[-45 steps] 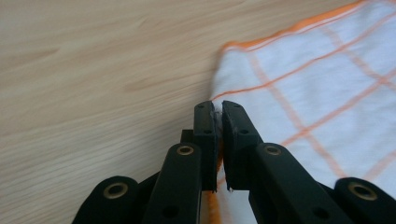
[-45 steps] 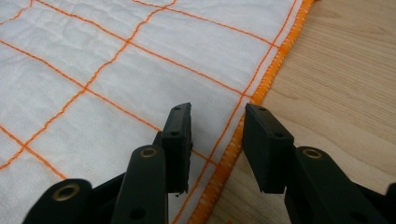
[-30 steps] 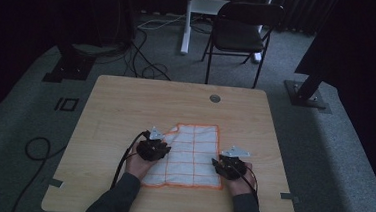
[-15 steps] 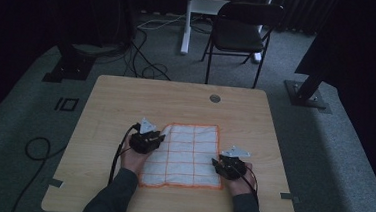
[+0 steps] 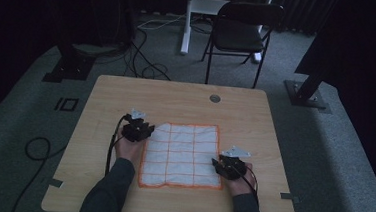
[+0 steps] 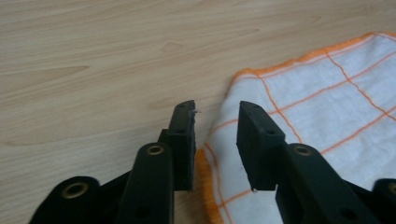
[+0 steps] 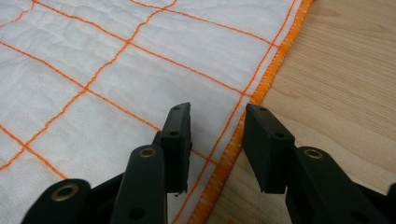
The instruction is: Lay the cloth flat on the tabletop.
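White cotton cloth with an orange grid and orange stitched hem [image 5: 181, 154] lies spread flat on the pale wooden table [image 5: 181, 98], toward the person's side in the high view. There the left gripper [image 5: 143, 131] sits at the cloth's far left corner and the right gripper [image 5: 220, 167] at its near right edge, both low over the wood.

In the left gripper view, the jaws have just been opening and stand apart over the hem near the corner [image 6: 243, 74]; nothing is pinched between them, and the cloth lies loose beneath.

In the right gripper view, the jaws stand parted astride the orange hem [image 7: 275, 56], one over white fabric, the other over bare wood, pressing on nothing.

My judgement: with both tools free of the fabric, a sideways drag could rumple the flat sheet, and a shallow bite at the hem might slip off the thin edge.
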A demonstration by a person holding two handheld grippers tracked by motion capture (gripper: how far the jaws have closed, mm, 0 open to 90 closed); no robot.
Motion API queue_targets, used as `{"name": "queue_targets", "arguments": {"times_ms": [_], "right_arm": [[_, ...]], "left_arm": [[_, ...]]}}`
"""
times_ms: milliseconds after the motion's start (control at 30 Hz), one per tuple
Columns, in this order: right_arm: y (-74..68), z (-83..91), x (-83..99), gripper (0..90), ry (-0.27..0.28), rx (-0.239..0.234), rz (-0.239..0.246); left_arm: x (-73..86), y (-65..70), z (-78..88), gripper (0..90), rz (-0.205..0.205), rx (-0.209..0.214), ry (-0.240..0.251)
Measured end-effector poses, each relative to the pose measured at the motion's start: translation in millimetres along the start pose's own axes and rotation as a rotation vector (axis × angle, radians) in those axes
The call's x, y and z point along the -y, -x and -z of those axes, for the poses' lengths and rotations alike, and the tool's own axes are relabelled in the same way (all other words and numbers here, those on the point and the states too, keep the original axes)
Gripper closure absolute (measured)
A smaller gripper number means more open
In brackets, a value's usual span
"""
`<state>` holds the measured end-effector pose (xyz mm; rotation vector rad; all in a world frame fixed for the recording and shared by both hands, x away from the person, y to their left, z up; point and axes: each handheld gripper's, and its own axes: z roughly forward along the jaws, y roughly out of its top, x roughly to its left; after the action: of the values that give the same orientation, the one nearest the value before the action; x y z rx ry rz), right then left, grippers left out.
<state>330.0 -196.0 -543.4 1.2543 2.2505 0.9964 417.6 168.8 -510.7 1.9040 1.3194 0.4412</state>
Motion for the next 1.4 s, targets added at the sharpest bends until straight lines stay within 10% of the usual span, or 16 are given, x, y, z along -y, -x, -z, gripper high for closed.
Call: {"name": "queue_targets", "arguments": {"times_ms": [467, 667, 1167, 1400], "right_arm": [[0.5, -0.1, 0.4, 61.8, 0.003, -0.002, -0.002], [0.5, -0.1, 0.6, 61.7, 0.004, -0.002, -0.003], [0.5, 0.0, 1.1, 61.6, 0.007, -0.002, -0.004], [0.5, 0.2, 1.2, 61.5, 0.007, -0.002, -0.004]], "left_arm": [[2.2, 2.7, -22.9, 50.8, 0.002, 0.047, -0.091], [2.5, 8.1, -22.2, 77.9, -0.016, 0.057, -0.113], [0.6, 102.9, 16.0, 85.4, -0.223, 0.229, -0.025], [11.0, 131.4, 18.6, 66.6, -0.329, 0.333, -0.036]]}}
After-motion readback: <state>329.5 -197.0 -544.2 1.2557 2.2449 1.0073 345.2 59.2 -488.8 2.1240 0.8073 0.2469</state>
